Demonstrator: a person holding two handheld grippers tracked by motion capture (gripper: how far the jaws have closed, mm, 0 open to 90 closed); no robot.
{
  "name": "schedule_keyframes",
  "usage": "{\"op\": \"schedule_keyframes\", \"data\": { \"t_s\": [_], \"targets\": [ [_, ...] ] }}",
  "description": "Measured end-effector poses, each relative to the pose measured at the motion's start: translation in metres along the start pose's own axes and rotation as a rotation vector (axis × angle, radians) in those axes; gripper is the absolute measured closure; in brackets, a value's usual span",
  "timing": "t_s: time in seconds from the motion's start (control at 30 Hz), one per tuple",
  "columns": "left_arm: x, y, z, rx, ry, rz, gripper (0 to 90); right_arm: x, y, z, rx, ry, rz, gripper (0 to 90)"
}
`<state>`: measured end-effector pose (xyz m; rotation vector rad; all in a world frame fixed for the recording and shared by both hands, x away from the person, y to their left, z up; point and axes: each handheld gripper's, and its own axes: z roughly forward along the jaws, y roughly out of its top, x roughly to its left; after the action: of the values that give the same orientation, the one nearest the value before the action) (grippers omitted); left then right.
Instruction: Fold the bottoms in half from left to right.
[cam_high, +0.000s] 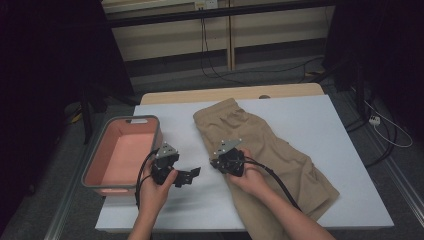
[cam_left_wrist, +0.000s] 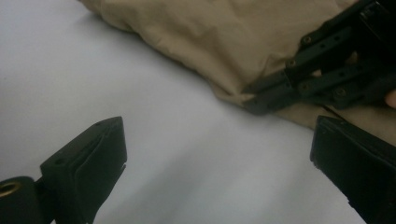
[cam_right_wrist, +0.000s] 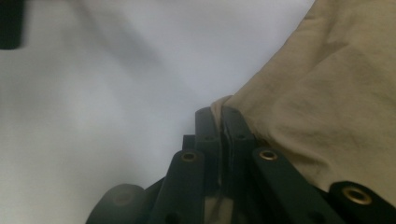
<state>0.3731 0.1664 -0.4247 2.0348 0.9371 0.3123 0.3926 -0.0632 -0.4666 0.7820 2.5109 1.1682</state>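
Note:
A pair of tan shorts (cam_high: 272, 150) lies spread across the middle and right of the white table (cam_high: 320, 115). My right gripper (cam_high: 215, 164) is shut on the shorts' left edge, pinching a fold of the cloth (cam_right_wrist: 223, 112). In the left gripper view that pinch shows at the cloth's edge (cam_left_wrist: 261, 95). My left gripper (cam_high: 191, 175) hovers just left of it over bare table, with its jaws wide apart (cam_left_wrist: 219, 149) and nothing between them. The tan cloth (cam_left_wrist: 210, 32) lies beyond its jaws.
A pink basin with a grey rim (cam_high: 131, 119) hangs off the table's left side, nothing in it. Cables trail on the floor behind and to the right of the table. Bare white tabletop lies in front of the left gripper.

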Motion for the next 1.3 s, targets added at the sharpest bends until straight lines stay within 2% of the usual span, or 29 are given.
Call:
{"op": "schedule_keyframes", "data": {
  "t_s": [0.17,0.27,0.33,0.4,0.47,0.53,0.6,0.67,0.73,0.8,0.87,0.9,1.0,1.07,1.17,1.3],
  "targets": [
    [0.002,0.001,0.000,-0.005,0.009,-0.006,3.8,0.017,0.003,0.000,-0.004,0.087,-0.015,87.2],
    [0.003,0.001,0.000,-0.001,0.012,-0.009,3.8,0.024,0.004,0.000,0.005,0.098,-0.039,86.5],
    [0.002,0.001,0.001,-0.004,0.015,-0.013,3.8,0.023,0.003,-0.001,0.004,0.104,-0.017,84.0],
    [0.002,0.001,0.002,-0.003,0.011,-0.010,3.8,0.021,0.003,-0.005,-0.010,0.107,-0.004,77.4],
    [0.002,0.001,0.002,-0.003,0.009,-0.007,3.8,0.019,0.004,-0.011,-0.007,0.103,-0.001,63.2],
    [0.002,0.002,0.002,-0.002,0.010,-0.010,3.8,0.017,0.006,-0.021,-0.010,0.082,-0.019,57.0],
    [0.002,0.002,0.002,-0.004,0.009,-0.012,3.8,0.010,0.007,-0.034,-0.024,0.078,-0.007,50.9],
    [0.003,0.001,0.003,-0.006,0.010,-0.017,3.8,0.000,0.005,-0.048,-0.025,0.048,0.004,45.2],
    [0.003,0.001,0.004,-0.002,0.012,-0.016,3.8,-0.011,0.000,-0.062,-0.020,0.003,0.020,43.6],
    [0.002,0.001,0.004,0.000,0.012,-0.018,3.8,-0.023,-0.008,-0.075,-0.025,-0.020,0.052,43.5],
    [0.001,0.002,0.005,0.002,0.009,-0.013,3.8,-0.032,-0.016,-0.085,-0.004,-0.061,0.069,42.7],
    [0.000,0.002,0.005,-0.001,0.007,-0.010,3.8,-0.035,-0.020,-0.090,0.006,-0.079,0.069,42.3],
    [-0.001,0.004,0.006,-0.006,0.006,-0.010,3.8,-0.048,-0.036,-0.102,0.021,-0.106,0.120,41.6],
    [-0.001,0.004,0.007,-0.004,0.000,-0.012,3.8,-0.055,-0.045,-0.108,0.033,-0.133,0.132,41.6],
    [0.000,0.004,0.008,-0.002,0.000,-0.020,3.8,-0.068,-0.057,-0.121,0.030,-0.177,0.170,41.6],
    [0.000,0.006,0.007,-0.010,0.015,-0.023,3.8,-0.079,-0.066,-0.139,0.023,-0.261,0.201,42.1]
  ]
}}
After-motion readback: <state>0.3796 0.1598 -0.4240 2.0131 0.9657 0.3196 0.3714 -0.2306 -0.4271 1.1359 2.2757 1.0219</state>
